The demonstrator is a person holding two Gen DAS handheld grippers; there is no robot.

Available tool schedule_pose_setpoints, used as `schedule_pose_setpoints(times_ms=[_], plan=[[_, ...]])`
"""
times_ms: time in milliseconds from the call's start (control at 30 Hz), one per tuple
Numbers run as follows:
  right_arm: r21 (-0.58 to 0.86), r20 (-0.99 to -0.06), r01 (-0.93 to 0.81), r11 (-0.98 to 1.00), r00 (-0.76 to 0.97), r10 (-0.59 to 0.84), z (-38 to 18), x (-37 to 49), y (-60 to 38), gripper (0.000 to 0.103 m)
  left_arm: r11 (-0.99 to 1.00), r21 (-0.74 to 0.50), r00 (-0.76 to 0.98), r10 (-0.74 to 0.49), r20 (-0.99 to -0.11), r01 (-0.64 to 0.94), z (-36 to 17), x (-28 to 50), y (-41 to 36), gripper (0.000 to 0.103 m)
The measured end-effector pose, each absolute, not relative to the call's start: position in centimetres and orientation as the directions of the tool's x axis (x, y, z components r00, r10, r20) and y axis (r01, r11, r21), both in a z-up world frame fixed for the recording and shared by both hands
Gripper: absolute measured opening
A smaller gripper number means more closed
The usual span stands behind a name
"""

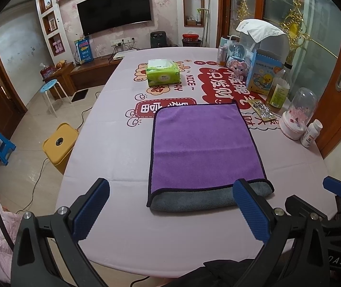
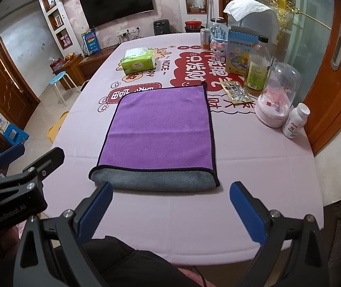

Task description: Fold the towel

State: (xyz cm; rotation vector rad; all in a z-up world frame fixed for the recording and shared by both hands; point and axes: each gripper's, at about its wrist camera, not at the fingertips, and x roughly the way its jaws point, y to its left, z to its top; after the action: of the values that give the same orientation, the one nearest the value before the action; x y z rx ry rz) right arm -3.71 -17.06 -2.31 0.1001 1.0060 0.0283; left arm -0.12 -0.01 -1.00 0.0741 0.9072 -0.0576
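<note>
A purple towel [image 1: 204,148] with a dark hem and a grey underside lies folded flat on the pink tablecloth [image 1: 113,157]; its grey folded edge [image 1: 194,199] faces me. It also shows in the right wrist view [image 2: 161,131]. My left gripper [image 1: 170,208] is open and empty, held above the table's near edge just short of the towel. My right gripper [image 2: 170,210] is open and empty, also just short of the grey fold. The right gripper shows at the right edge of the left wrist view [image 1: 338,189], and the left gripper at the left edge of the right wrist view [image 2: 19,165].
A green tissue pack [image 1: 162,73] sits at the far middle of the table. Along the right side stand a bottle [image 1: 279,91], a glass dome [image 1: 297,114], a white pill bottle [image 1: 310,132], a foil packet [image 1: 262,111] and a blue box [image 1: 262,74]. A yellow stool [image 1: 59,143] stands on the floor at left.
</note>
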Motion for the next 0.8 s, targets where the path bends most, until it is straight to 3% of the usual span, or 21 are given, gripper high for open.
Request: schedule_pose_setpoints(times_ms=[800], plan=[[0.28, -0.878, 0.153, 0.948, 0.44, 0.189, -6.0, 1.1, -24.2, 0.098, 0.994, -0.017, 0.379, -0.055, -0.924, 0.104, -6.0, 6.3, 0.6, 0.102]])
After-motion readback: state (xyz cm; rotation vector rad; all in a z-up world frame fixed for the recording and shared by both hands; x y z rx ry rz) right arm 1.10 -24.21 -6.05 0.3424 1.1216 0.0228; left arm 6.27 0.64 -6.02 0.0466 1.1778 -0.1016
